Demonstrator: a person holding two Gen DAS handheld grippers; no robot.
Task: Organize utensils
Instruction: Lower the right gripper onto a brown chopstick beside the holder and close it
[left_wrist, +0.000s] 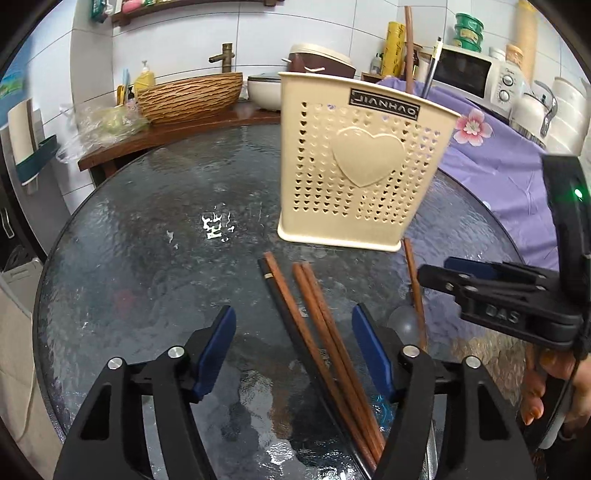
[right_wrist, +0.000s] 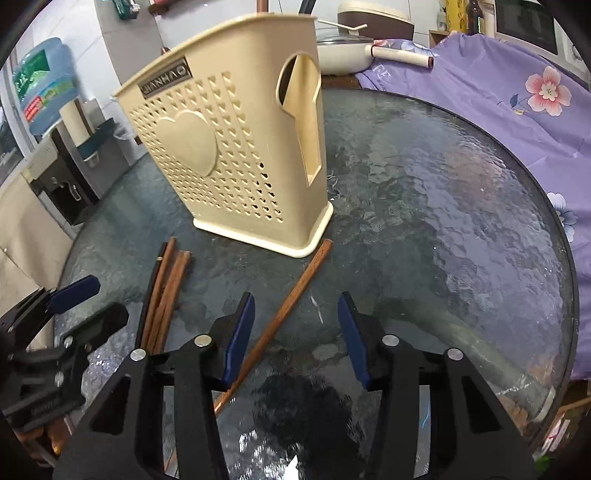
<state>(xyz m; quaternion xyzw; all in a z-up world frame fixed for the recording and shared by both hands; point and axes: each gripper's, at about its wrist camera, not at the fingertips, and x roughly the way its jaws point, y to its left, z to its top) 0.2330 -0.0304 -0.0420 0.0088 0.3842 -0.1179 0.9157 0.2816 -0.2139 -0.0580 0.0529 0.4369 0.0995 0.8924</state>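
Chopsticks (left_wrist: 325, 332) lie between the left gripper (left_wrist: 293, 350) fingers — apart; one chopstick (right_wrist: 284, 314) between right gripper (right_wrist: 295, 339) fingers — apart.

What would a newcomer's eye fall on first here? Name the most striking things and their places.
The cream utensil holder with its raised heart stands upright mid-table on the round glass table. In front of it lie a bundle of chopsticks between the left gripper and its open jaws, and a lone brown chopstick between the right gripper jaws, untouched.
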